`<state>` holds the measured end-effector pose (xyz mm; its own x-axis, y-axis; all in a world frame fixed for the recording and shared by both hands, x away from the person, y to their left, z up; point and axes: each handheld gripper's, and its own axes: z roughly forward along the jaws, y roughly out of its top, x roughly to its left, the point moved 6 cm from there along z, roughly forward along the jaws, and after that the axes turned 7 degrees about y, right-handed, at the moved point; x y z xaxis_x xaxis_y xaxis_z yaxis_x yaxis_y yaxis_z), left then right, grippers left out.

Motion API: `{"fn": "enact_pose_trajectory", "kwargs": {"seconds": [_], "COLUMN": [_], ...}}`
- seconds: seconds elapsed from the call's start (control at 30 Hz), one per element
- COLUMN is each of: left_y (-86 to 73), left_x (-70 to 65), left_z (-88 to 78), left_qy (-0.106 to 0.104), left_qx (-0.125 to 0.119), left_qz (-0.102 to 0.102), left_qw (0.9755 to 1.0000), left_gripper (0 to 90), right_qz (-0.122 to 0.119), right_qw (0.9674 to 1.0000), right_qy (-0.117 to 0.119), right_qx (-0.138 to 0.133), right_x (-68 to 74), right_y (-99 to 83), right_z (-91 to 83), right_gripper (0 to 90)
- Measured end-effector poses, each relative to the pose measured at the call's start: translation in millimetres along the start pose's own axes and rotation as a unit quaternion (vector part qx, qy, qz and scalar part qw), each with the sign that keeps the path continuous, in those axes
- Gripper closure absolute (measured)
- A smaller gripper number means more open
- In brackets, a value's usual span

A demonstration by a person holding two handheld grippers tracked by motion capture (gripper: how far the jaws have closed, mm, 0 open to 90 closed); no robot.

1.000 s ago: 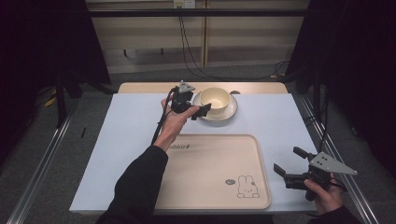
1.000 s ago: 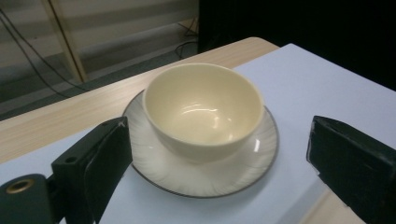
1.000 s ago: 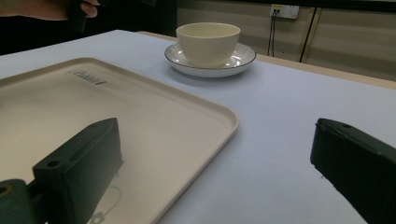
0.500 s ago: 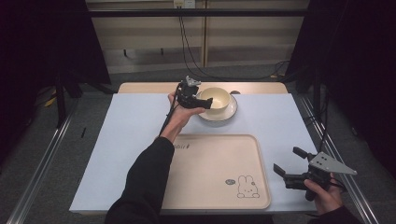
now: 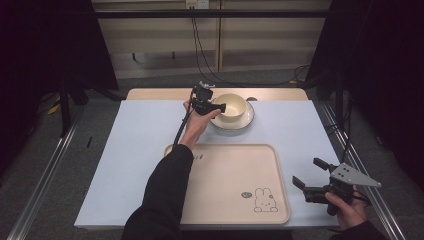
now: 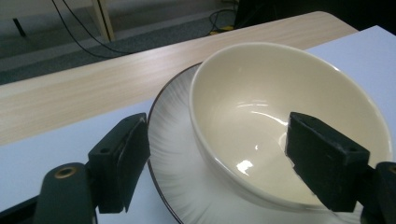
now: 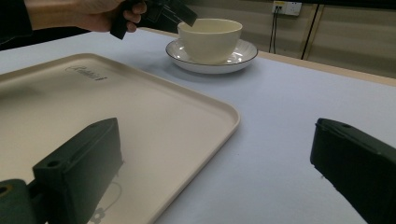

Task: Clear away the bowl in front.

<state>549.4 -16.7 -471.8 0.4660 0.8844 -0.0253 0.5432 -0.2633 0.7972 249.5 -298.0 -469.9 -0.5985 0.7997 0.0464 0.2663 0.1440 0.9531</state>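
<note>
Left gripper (image 5: 218, 107): I see it in the upper middle of the high view, held by my left hand (image 5: 196, 124), at the near-left rim of the bowl.
Left fingers: open, and they have just been closing; in the left gripper view one finger (image 6: 122, 161) stands outside the bowl wall over the saucer, the other (image 6: 327, 158) hangs inside the bowl. The wall is between them, but I see no pad pressing on it.
Bowl: round, glossy cream ceramic bowl (image 5: 229, 106), empty, upright, seated on the saucer in the upper middle of the high view; in the right gripper view it sits at the top centre (image 7: 210, 39).
Saucer: round white ceramic saucer with a thin dark rim (image 5: 246, 121), flat on the counter, just beyond the far edge of the tray.
Tray: rectangular cream plastic tray with rounded corners and a small rabbit drawing (image 5: 225, 185), lower middle of the high view, bare.
Counter: pale blue sheet over a light wooden counter (image 5: 125, 140); wood shows as a strip along the far edge.
Right gripper (image 5: 307, 176): lower right of the high view, in my right hand (image 5: 347, 210), past the tray's right edge, well apart from the bowl.
Right fingers: spread wide with nothing between them; in the right gripper view one finger (image 7: 79, 175) lies over the tray, the other (image 7: 359, 163) over the blue sheet.
</note>
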Motion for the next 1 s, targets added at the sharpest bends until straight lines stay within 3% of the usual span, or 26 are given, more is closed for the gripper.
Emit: {"fn": "enact_pose_trajectory", "kwargs": {"seconds": [0.1,0.17,0.2,0.33,0.4,0.43,0.47,0.5,0.57,0.7,0.73,0.83,0.87,0.9,1.0], "left_y": [-1.6,-2.8,-3.4,-7.3,-7.8,-10.0,-11.1,-11.2,-11.8,-11.1,-11.4,-12.3,-11.1,-11.8,-11.7], "left_x": [-0.4,-0.8,-0.8,0.8,-0.4,-3.9,-4.2,-4.7,-6.8,-9.3,-9.0,-11.1,-12.3,-13.2,-12.8], "left_z": [4.3,7.0,9.7,15.5,17.6,20.7,21.0,21.9,23.5,25.0,24.2,24.8,26.1,25.8,27.7], "left_qy": [-0.001,0.002,-0.004,0.004,0.007,-0.002,0.003,0.009,-0.005,-0.003,0.009,-0.001,0.016,0.005,0.008], "left_qx": [0.006,0.014,0.023,0.047,0.046,0.055,0.064,0.065,0.071,0.076,0.079,0.085,0.083,0.091,0.090], "left_qz": [-0.007,0.007,-0.003,0.002,0.000,-0.005,0.007,0.003,-0.007,-0.012,-0.010,-0.016,-0.015,-0.019,-0.025], "left_qw": [1.0000,0.9999,0.9997,0.9989,0.9989,0.9985,0.9979,0.9978,0.9975,0.9970,0.9967,0.9963,0.9963,0.9956,0.9956], "left_gripper": [22.3,24.7,25.5,28.0,28.1,27.8,26.2,26.7,29.1,38.0,38.2,44.3,45.9,48.3,52.5], "right_qz": [0.002,0.003,0.001,0.003,0.002,0.001,0.000,0.002,0.003,0.002,0.001,0.002,0.003,0.004,0.003], "right_qw": [1.0000,1.0000,1.0000,1.0000,1.0000,1.0000,1.0000,1.0000,1.0000,1.0000,1.0000,1.0000,1.0000,1.0000,1.0000], "right_qy": [-0.002,-0.003,-0.004,-0.004,-0.003,-0.004,-0.003,-0.002,-0.002,-0.002,-0.002,-0.002,-0.001,-0.002,-0.003], "right_qx": [-0.002,-0.002,-0.002,-0.003,-0.003,-0.003,-0.002,-0.003,-0.002,-0.003,-0.003,-0.003,-0.003,-0.003,-0.004], "right_x": [0.1,0.2,-0.3,0.1,0.1,-0.4,-0.2,0.2,0.0,0.1,0.1,-0.1,0.0,0.1,-0.4], "right_y": [0.3,0.3,0.3,0.4,0.3,0.1,0.1,0.2,0.2,0.2,0.2,0.4,0.4,0.3,0.4], "right_z": [-0.3,-0.3,-0.3,-0.6,-0.5,-0.1,-0.3,-0.5,-0.9,-0.4,-0.4,-0.8,-0.6,-0.9,-0.8], "right_gripper": [1.7,1.7,1.7,1.7,1.7,1.7,1.7,1.7,1.7,1.7,1.7,1.7,1.7,1.7,1.7]}}
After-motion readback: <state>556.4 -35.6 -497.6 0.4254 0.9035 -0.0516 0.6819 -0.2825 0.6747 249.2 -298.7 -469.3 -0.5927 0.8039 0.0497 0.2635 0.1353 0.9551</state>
